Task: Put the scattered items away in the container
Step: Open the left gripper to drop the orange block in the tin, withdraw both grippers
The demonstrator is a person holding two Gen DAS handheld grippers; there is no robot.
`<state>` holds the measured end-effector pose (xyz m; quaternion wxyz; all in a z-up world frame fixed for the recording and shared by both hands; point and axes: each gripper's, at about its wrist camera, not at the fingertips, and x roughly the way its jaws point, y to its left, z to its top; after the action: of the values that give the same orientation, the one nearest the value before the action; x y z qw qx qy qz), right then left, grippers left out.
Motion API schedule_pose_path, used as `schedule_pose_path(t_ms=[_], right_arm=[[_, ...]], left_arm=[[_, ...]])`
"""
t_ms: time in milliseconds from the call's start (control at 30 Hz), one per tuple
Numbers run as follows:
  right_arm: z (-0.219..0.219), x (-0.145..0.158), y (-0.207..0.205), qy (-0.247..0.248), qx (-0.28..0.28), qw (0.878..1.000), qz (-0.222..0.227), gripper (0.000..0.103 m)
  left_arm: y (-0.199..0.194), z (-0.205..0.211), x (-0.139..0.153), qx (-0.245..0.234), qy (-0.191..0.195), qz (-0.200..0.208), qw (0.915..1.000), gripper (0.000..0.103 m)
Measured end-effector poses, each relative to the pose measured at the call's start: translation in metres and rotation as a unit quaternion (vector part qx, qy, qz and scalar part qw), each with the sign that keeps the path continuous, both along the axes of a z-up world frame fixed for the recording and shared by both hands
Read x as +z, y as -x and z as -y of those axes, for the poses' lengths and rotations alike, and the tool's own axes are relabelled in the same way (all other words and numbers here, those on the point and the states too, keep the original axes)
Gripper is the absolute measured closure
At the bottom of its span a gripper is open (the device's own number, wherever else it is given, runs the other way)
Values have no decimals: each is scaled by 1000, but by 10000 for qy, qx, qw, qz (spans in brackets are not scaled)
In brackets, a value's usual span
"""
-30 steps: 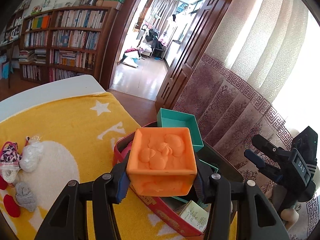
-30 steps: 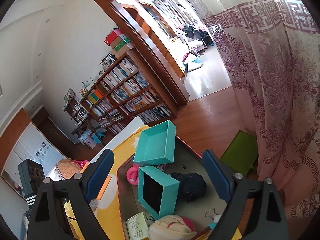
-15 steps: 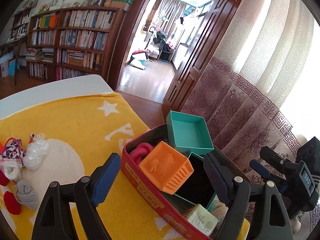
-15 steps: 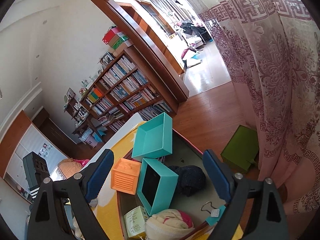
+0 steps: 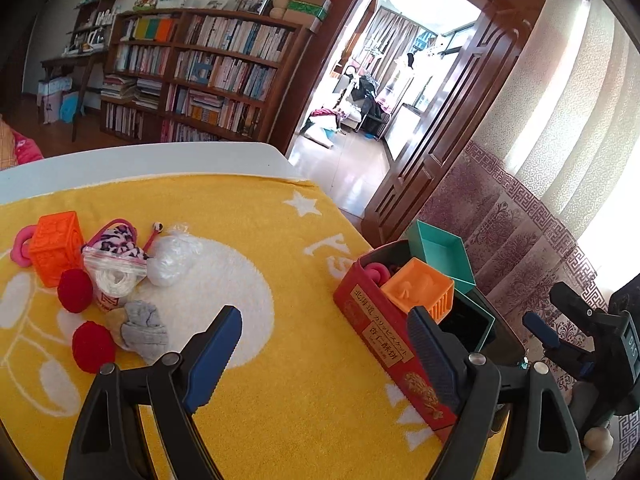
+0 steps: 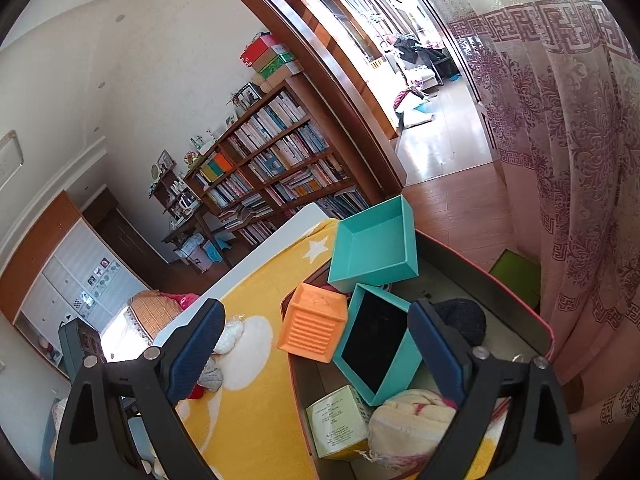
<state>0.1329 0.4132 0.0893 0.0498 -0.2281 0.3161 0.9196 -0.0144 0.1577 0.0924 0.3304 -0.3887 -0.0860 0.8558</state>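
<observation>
The red tin (image 5: 380, 332) stands at the right edge of a yellow towel (image 5: 248, 208). An orange cube (image 5: 420, 288) rests tilted inside it, beside a teal lid (image 5: 440, 252). My left gripper (image 5: 320, 344) is open and empty over the towel, left of the tin. At the towel's left lie a second orange cube (image 5: 56, 248), two red balls (image 5: 74, 290), a zip bag (image 5: 114, 264), a clear plastic bag (image 5: 172, 256), a grey sock (image 5: 146, 330) and a pink ring (image 5: 20, 246). My right gripper (image 6: 316, 344) hangs open over the tin (image 6: 492, 284) and the cube (image 6: 316, 328).
The tin also holds a teal box with a black lining (image 6: 380, 344), a dark woolly ball (image 6: 460, 316), a small carton (image 6: 340, 420) and a cream cloth (image 6: 412, 420). A patterned curtain (image 5: 520, 208) hangs close behind the tin. The right gripper (image 5: 550, 312) shows at the far right.
My left gripper opened and let the orange cube drop into the tin, then swung left over the towel, bringing the scattered pile into view. The right gripper shifted slightly over the tin.
</observation>
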Motion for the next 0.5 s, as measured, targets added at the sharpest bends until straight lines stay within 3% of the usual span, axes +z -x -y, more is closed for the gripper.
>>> schedule_pose_path(t_ms=[267, 500], right_arm=[[59, -5, 28, -259, 685, 9971, 188, 8], [118, -17, 56, -466, 1426, 9877, 439, 8]], left_arm=[[6, 86, -11, 830, 110, 98, 9964, 17], [13, 146, -28, 1398, 29, 373, 9895, 17]])
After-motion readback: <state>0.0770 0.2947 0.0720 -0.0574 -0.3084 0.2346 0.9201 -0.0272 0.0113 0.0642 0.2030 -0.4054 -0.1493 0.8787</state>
